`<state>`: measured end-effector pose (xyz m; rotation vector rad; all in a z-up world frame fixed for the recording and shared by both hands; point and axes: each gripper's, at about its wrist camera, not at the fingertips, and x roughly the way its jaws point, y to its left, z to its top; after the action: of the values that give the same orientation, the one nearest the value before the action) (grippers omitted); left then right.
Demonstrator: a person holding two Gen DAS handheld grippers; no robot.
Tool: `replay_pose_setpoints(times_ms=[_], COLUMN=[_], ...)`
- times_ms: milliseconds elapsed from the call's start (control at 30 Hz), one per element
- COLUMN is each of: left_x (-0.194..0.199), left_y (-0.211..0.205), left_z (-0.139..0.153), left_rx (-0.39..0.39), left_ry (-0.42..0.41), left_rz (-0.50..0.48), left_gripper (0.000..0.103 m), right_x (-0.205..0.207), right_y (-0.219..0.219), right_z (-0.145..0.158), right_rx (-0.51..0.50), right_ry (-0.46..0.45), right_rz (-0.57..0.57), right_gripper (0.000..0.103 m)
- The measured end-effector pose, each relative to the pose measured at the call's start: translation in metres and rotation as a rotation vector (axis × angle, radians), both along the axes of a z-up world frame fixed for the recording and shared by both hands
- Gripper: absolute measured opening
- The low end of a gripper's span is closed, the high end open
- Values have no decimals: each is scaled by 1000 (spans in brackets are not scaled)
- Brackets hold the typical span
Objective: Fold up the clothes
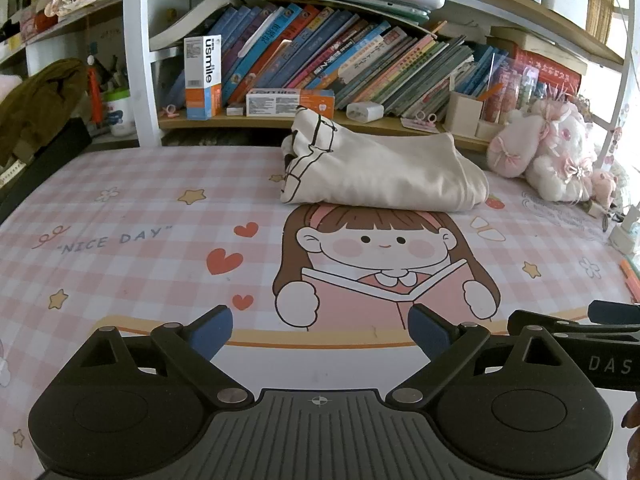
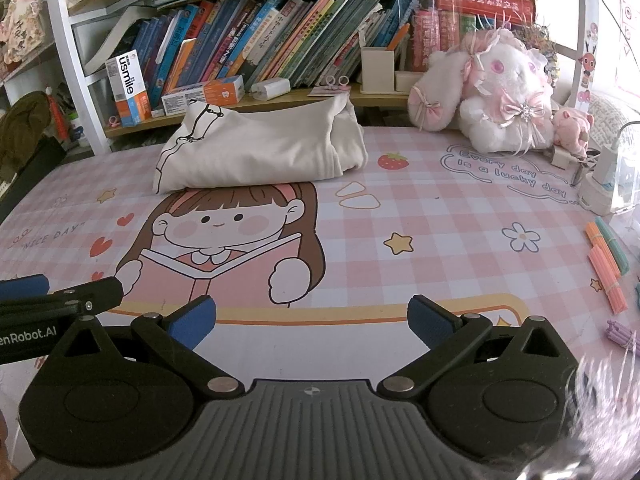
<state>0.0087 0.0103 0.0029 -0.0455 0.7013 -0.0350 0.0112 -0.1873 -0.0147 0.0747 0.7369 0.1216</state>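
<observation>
A cream garment (image 1: 380, 172) with black line print lies folded into a thick bundle at the far side of the pink checked desk mat (image 1: 140, 216), just in front of the bookshelf. The same garment (image 2: 260, 148) shows at upper left in the right wrist view. My left gripper (image 1: 322, 332) is open near the mat's front edge, well short of the garment, with nothing between its blue pads. My right gripper (image 2: 312, 322) is open too, beside the left one and equally far back. Part of the right gripper (image 1: 576, 332) shows at the left wrist view's right edge.
A bookshelf (image 1: 320, 56) full of books and toothpaste boxes stands behind the mat. A white and pink plush rabbit (image 2: 500, 92) sits at the back right. Coloured stick bundles (image 2: 604, 264) and a charger (image 2: 604, 176) lie at the right edge. Olive cloth (image 1: 36, 104) hangs at left.
</observation>
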Motion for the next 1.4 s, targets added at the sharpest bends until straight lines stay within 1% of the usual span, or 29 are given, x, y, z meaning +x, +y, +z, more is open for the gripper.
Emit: replay_pose_setpoints(times_ms=[500,1067,1400], left_x=[0,1,0], left_y=[0,0,1], left_z=[-1,-2,-1], left_rx=[2,3,0], left_ry=[3,10,3], left_rz=[0,3,5], left_gripper=[96,103,103], right_x=[-1,0,0], right_y=[0,1,0], right_z=[0,0,-1], right_rx=[-1,-1,0], right_ry=[-1,1,5], right_rz=[1,-1,-3], right_gripper=[103,103,103])
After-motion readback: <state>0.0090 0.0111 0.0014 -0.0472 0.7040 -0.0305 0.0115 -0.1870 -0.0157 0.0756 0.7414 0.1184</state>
